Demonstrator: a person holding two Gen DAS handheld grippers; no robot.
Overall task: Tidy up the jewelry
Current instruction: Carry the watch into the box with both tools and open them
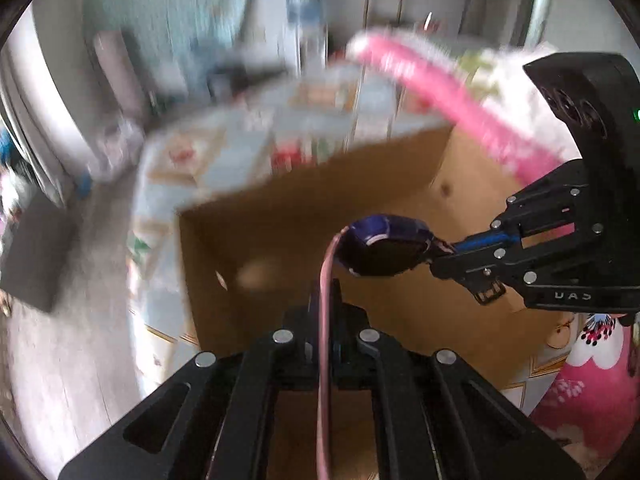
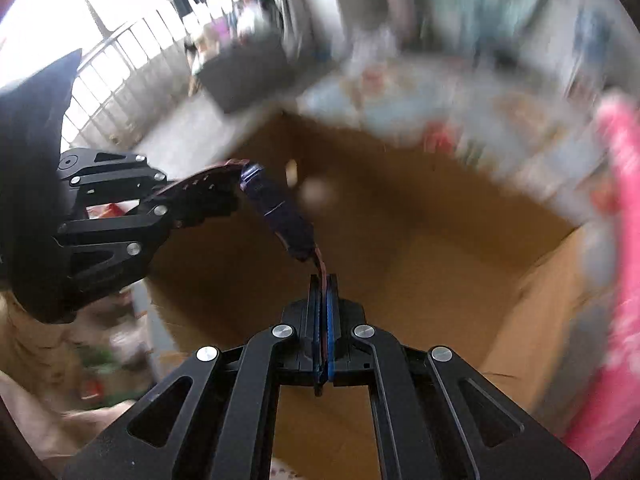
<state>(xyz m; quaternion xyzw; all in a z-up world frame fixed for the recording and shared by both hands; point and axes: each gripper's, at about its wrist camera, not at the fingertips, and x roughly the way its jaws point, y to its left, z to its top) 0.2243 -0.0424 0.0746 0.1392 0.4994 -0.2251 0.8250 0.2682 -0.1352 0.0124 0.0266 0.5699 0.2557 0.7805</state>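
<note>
We hold a wristwatch between our 2 grippers, above an open cardboard box [image 1: 304, 216]. The left gripper [image 1: 325, 292] has its jaws closed on the pink strap [image 1: 325, 360], which runs down between the 2 fingers toward the camera. In the left wrist view the watch case [image 1: 380, 250], dark with a purple rim, hangs just in front of these fingers. The right gripper [image 1: 440, 258] comes in from the right side and pinches the other strap end, just beside the case. In the right wrist view the same watch [image 2: 276, 208] stretches from the left gripper [image 2: 224, 200], at the left, to the right gripper [image 2: 323, 280], whose blue pads [image 2: 330, 320] are pressed together on the thin strap end. So both claws are almost fully closed, each on 1 end of the watch. The box stands on a table with a patterned light blue cloth [image 1: 224, 148]. A pink object [image 1: 460, 108] lies blurred at the far right edge of the box; we cannot tell what it is. The background is blurred too.
</note>
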